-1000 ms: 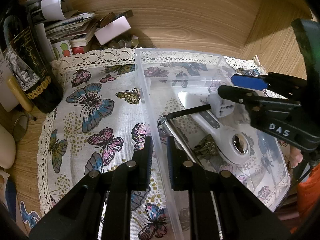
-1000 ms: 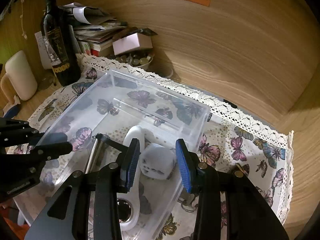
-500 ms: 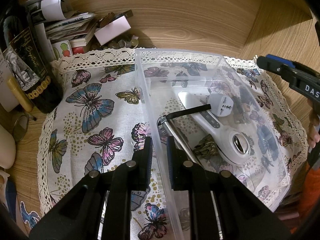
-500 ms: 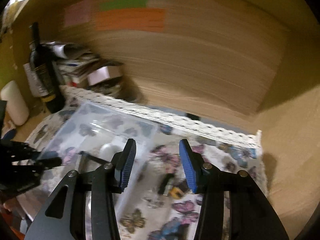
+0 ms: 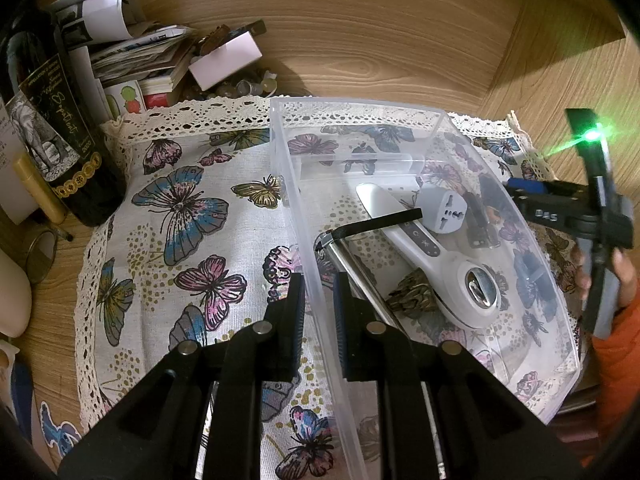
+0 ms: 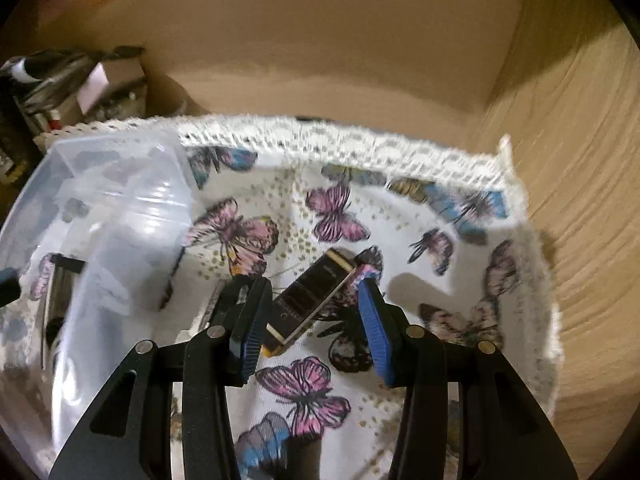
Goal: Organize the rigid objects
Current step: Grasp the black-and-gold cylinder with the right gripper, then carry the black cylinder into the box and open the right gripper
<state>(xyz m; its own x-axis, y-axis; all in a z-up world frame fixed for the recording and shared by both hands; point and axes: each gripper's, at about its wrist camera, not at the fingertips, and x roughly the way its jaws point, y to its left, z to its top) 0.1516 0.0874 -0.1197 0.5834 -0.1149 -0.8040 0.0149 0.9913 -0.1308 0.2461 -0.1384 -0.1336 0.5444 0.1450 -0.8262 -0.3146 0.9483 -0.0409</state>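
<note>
A clear plastic bin [image 5: 400, 136] stands on a butterfly cloth [image 5: 180, 208]. In it lie a white plug adapter [image 5: 444, 212], a white handled tool [image 5: 432, 252], a metal tool with a black bar [image 5: 376, 224] and a small brown piece [image 5: 412, 298]. My left gripper [image 5: 318, 320] is shut on the bin's left wall. My right gripper [image 6: 314, 328] is open and empty, low over a black and gold rectangular box [image 6: 310, 300] lying on the cloth to the right of the bin [image 6: 100, 216]. The box lies between its fingers. The right gripper also shows in the left wrist view [image 5: 528, 192].
A dark wine bottle [image 5: 44, 120] and a pile of papers, booklets and a white box [image 5: 224, 56] stand at the back left. Wooden walls close the back and the right side. The cloth's lace edge [image 6: 360, 148] runs along the back.
My right gripper has let go of the white plug adapter in the bin, lifted out, and swung right and down over the black and gold box. The left gripper has stayed put.
</note>
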